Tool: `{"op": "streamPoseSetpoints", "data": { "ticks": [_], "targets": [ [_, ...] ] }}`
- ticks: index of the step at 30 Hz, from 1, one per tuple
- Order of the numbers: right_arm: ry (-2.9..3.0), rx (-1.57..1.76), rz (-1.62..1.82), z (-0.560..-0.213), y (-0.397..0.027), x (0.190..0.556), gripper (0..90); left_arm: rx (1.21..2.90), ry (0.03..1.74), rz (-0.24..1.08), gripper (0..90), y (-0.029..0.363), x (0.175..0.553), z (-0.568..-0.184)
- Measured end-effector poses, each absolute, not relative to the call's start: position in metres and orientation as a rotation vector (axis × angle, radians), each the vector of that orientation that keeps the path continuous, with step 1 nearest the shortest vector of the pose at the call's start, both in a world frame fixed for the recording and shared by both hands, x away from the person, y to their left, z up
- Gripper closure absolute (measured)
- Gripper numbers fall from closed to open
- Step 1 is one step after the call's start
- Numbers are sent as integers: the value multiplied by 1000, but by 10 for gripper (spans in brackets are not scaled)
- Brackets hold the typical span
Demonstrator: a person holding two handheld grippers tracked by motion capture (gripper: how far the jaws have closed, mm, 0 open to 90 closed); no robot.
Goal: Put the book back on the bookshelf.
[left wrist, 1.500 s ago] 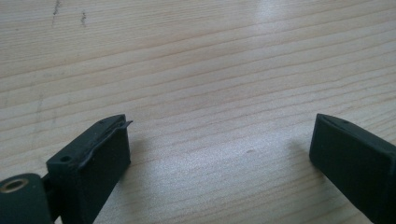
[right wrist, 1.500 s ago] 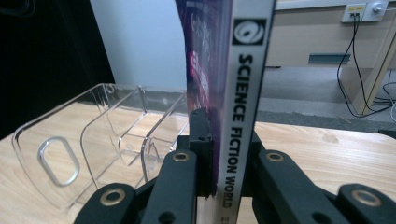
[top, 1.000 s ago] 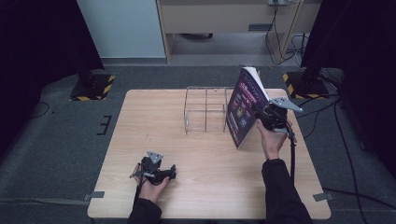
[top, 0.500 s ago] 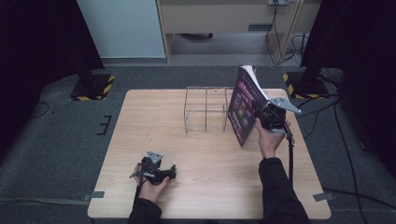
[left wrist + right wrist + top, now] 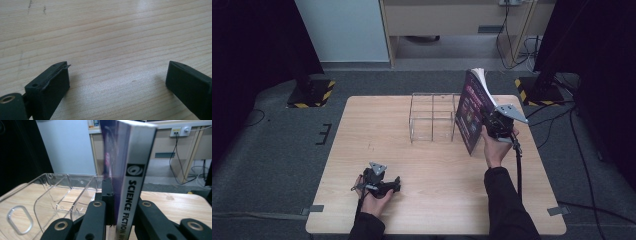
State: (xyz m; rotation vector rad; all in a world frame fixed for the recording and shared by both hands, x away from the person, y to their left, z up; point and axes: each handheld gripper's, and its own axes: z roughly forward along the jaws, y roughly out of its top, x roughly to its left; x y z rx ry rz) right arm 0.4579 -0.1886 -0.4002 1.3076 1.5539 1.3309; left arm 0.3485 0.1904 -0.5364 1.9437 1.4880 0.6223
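Note:
A purple-covered book point(image 5: 470, 111) stands nearly upright, tilted, at the right end of a clear wire-edged rack point(image 5: 432, 117). My right gripper point(image 5: 492, 123) is shut on the book, holding it at its spine side. In the right gripper view the jaws point(image 5: 120, 195) clamp the book point(image 5: 132, 165), whose spine reads "SCIENCE FICTION", with the rack's clear compartments point(image 5: 62, 195) to its left. My left gripper point(image 5: 395, 184) lies on the wooden table point(image 5: 437, 200) near the front edge. It is open, and in the left gripper view its jaws point(image 5: 117, 75) have only bare wood point(image 5: 100, 30) between them.
The rack stands at the table's back middle. Black stands with yellow-black striped bases point(image 5: 309, 92) sit on the grey floor to both sides. A wooden cabinet point(image 5: 452, 20) and cables point(image 5: 512, 30) lie beyond the table.
The right gripper and the book have shifted only slightly toward the rack. The left gripper has stayed where it was.

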Motion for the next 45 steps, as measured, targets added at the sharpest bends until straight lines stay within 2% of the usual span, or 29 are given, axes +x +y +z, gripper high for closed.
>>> {"op": "streamPoseSetpoints", "data": {
  "ticks": [22,45],
  "targets": [
    [1552,1294,1330,-401,-190,452,827,1944,1488,623,42,190,349,-536],
    [1599,1343,1326,-395,-193,462,823,1944,1488,623,42,190,349,-536]
  ]
}}
